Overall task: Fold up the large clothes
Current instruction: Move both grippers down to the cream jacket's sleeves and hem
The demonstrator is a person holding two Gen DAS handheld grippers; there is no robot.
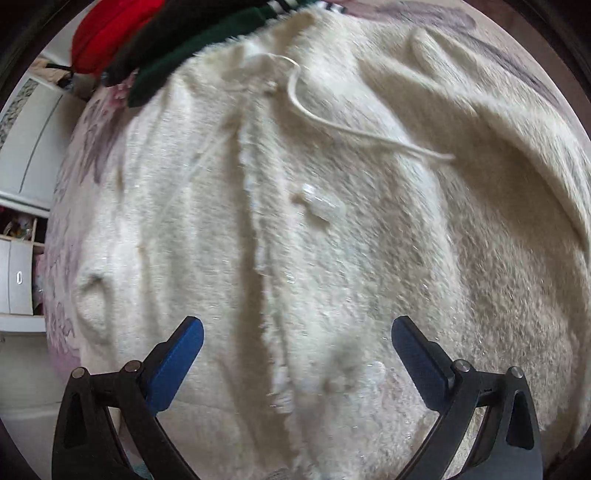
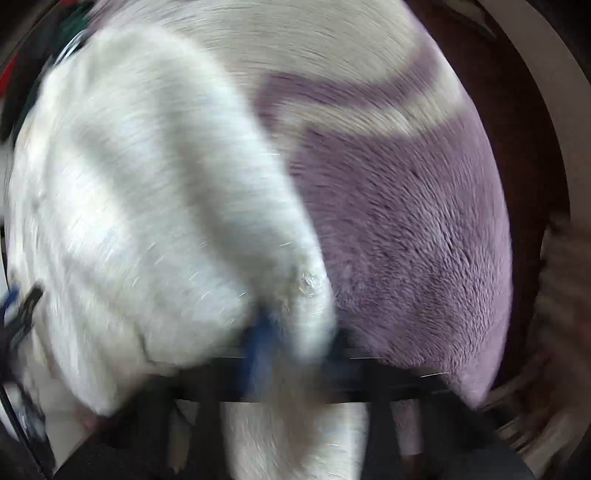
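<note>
A large cream fluffy garment with a drawstring and a toggle button lies spread on a purple-patterned blanket. My left gripper hovers just above its lower middle, jaws wide open and empty. In the blurred right wrist view, my right gripper is shut on a fold of the same cream garment, which drapes over the blue fingers and is lifted above the purple blanket.
Red and dark green clothes lie at the far edge of the bed. White cabinets and shelves stand to the left. The left gripper's tip shows at the left edge of the right wrist view.
</note>
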